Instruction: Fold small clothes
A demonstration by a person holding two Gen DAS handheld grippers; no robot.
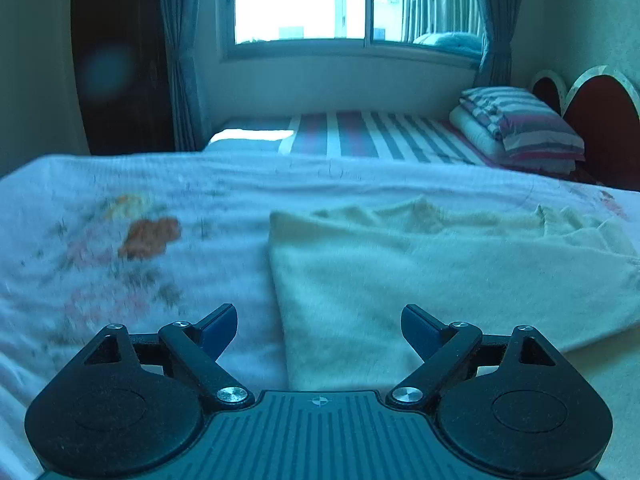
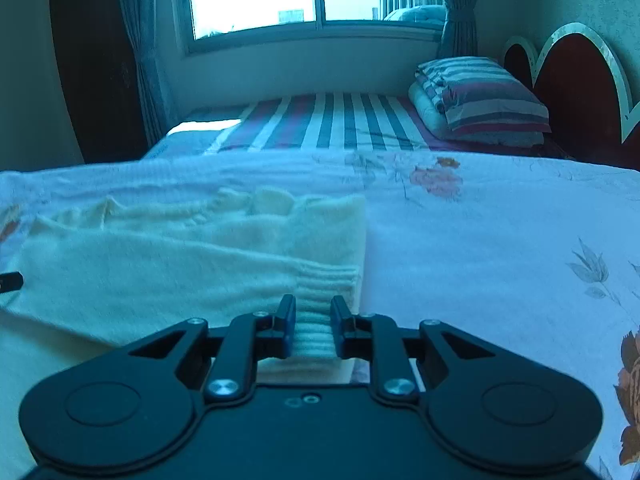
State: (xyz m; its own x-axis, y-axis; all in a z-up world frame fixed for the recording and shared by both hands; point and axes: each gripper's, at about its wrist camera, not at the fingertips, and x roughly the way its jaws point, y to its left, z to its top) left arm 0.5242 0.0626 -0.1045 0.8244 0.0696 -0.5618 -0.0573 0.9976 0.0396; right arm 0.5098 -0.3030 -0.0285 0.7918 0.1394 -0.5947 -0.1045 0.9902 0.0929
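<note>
A bedroom lay behind the work surface: a bright window [image 1: 304,0] with grey curtains, a striped mattress [image 1: 368,134] and a folded striped quilt [image 1: 520,124] by a dark red headboard. In the left wrist view, a white floral bedsheet [image 1: 120,240] covered the near bed, and a cream knitted garment [image 1: 420,272] lay flat on it, its folded edge running down the middle of the frame. The left gripper [image 1: 319,322] hovered over that edge with its jaws spread wide, nothing pinched. In the right wrist view, the same garment filled the left half of the sheet. The right gripper [image 2: 313,322] had its jaws narrowly parted, with the ribbed cuff [image 2: 320,280] between the pads; whether they pressed on it could not be told.
</note>
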